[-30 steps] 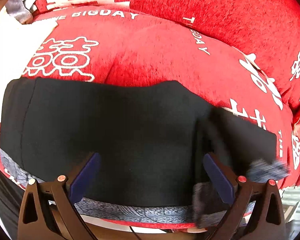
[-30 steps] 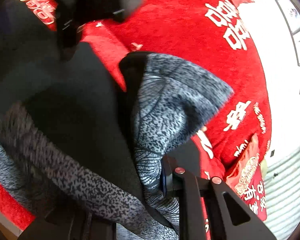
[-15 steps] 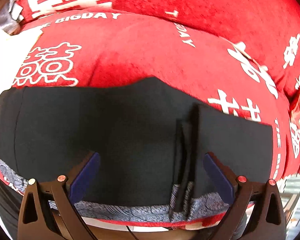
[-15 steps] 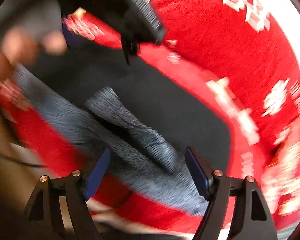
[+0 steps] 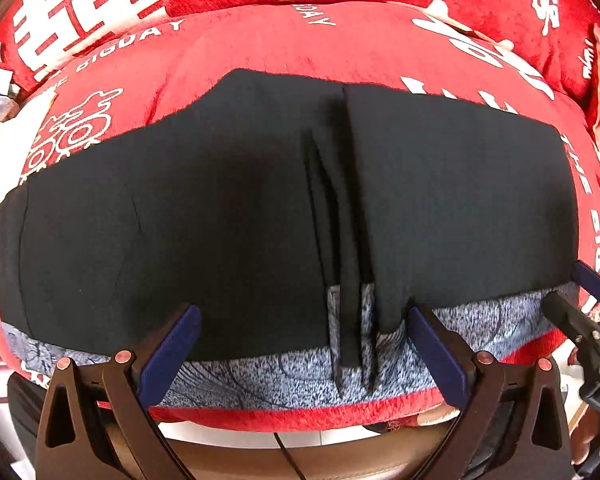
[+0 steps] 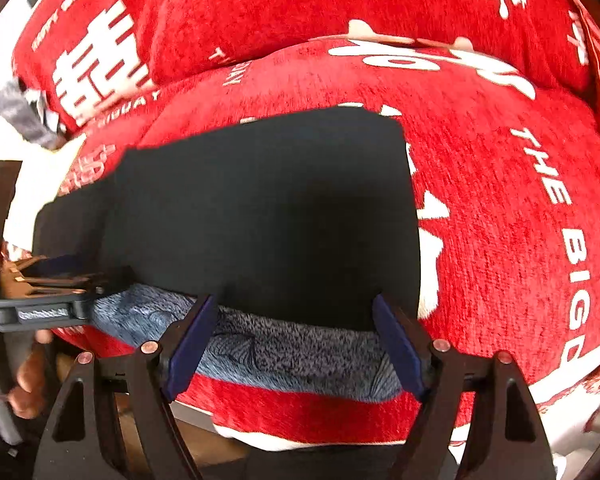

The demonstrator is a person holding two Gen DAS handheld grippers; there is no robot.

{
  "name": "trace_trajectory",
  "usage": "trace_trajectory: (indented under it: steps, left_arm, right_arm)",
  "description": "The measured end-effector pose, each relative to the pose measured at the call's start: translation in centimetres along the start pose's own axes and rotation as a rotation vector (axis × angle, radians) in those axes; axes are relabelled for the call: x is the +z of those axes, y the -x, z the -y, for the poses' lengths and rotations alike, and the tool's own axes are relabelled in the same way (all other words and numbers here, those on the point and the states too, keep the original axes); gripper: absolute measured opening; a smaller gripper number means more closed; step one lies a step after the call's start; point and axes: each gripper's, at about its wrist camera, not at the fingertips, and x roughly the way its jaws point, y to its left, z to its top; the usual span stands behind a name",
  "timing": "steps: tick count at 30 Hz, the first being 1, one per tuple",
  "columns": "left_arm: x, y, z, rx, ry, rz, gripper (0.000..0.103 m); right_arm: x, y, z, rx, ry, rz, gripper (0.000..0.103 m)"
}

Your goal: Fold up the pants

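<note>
Black pants [image 5: 220,208] with a grey patterned waistband [image 5: 284,372] lie flat across a red cushion [image 5: 284,44]; their right part is folded over, with layered edges near the middle [image 5: 348,240]. My left gripper [image 5: 304,348] is open and empty, just above the waistband at the near edge. My right gripper [image 6: 296,340] is open and empty over the waistband [image 6: 292,352] of the folded right part [image 6: 268,208]. The left gripper shows at the left of the right wrist view [image 6: 40,304]; the right gripper shows at the right edge of the left wrist view [image 5: 592,280].
The red cushion with white lettering [image 6: 500,200] fills the seat, with a second red cushion [image 6: 260,8] behind it. A white surface [image 5: 0,152] lies at the far left. The cushion's front edge [image 5: 300,416] drops off right below the waistband.
The right gripper let go of the pants' right end, which now lies folded flat, and drew back to the near edge, open. The left gripper stayed open and shifted slightly back.
</note>
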Motion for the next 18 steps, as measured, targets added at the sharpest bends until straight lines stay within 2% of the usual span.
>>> trace_trajectory:
  steps: [5, 7, 12, 15, 18]
  left_arm:
    - [0.1, -0.4, -0.5, -0.023, 0.039, -0.01, 0.103]
    - [0.0, -0.5, -0.9, -0.038, 0.04, -0.012, 0.103]
    - [-0.1, -0.6, -1.0, -0.042, 0.046, 0.0, 0.103]
    - [-0.4, -0.5, -1.1, -0.03, 0.045, 0.011, 0.103]
    - [-0.7, -0.4, -1.5, -0.042, 0.049, 0.01, 0.103]
  right_arm:
    - [0.4, 0.0, -1.6, -0.122, 0.054, -0.027, 0.083]
    - [0.9, -0.9, -2.0, -0.163, 0.06, -0.057, 0.087]
    - [2.7, -0.6, -2.6, -0.194, 0.056, -0.049, 0.089]
    - [5.2, -2.5, -2.6, -0.228, 0.079, -0.07, 0.09]
    - [7.8, -4.8, -2.1, -0.229, 0.084, -0.093, 0.103]
